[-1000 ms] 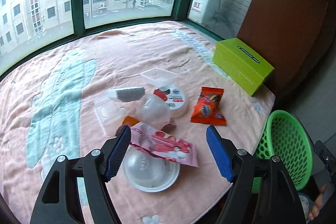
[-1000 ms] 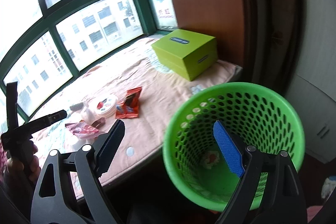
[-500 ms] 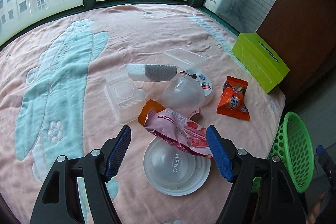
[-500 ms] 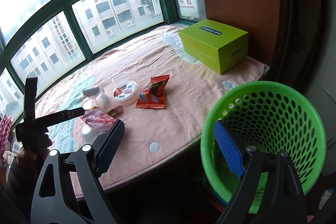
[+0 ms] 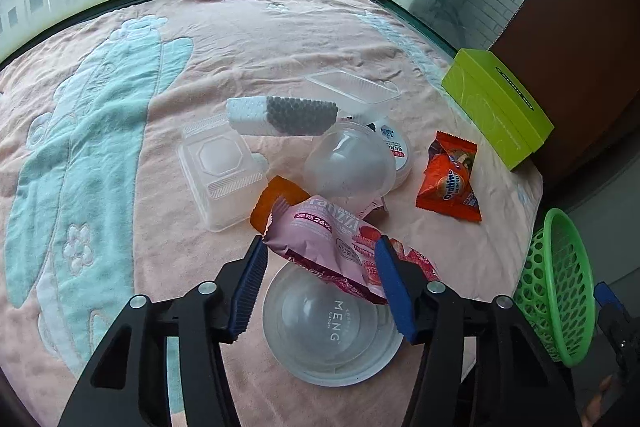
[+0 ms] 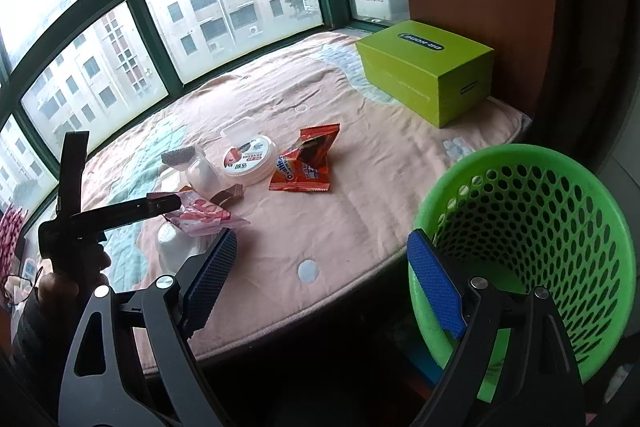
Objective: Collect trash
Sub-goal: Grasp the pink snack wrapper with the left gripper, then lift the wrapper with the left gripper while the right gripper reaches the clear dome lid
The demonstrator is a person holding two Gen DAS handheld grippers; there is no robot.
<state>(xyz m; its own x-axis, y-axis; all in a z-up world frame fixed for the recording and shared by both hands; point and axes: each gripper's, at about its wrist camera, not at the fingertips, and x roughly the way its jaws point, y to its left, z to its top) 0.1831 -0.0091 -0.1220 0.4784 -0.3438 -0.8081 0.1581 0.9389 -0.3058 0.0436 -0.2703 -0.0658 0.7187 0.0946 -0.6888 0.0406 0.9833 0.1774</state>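
Two grippers in play, both with jaws spread and nothing clamped; left gripper [image 5: 320, 277] hovers low over the trash pile on the pink blanket [image 5: 240, 39], its blue pads straddling the pink snack wrapper [image 5: 320, 243]; left pad sits right at the wrapper's left edge, right pad overlaps its right part in view, whether either pad actually touches it I cannot tell; wrapper lies draped over the rim of a clear domed lid [image 5: 332, 323] marked MENG; just behind it an orange packet [image 5: 276, 203] peeks out; beyond that a clear dome cup [image 5: 348, 163] on its side, leaning against a white round tub [image 5: 398, 153]; clear square clamshell [image 5: 220, 167] to the left, a white and grey wafer bar [image 5: 280, 115] resting above it, a shallow clear tray [image 5: 352, 89] further back; orange Ovaltine packet [image 5: 450, 183] lies apart on the right; green box [image 5: 496, 111] near the wall corner.

Right gripper [image 6: 320, 279] is held off the blanket's edge, released, its right pad in front of the rim of the green mesh basket [image 6: 532, 211], which stands beside the platform, below blanket level; from this view the left gripper's finger [image 6: 132, 211] reaches over the pink wrapper; window panes [image 6: 224, 3] show apartment blocks outside.
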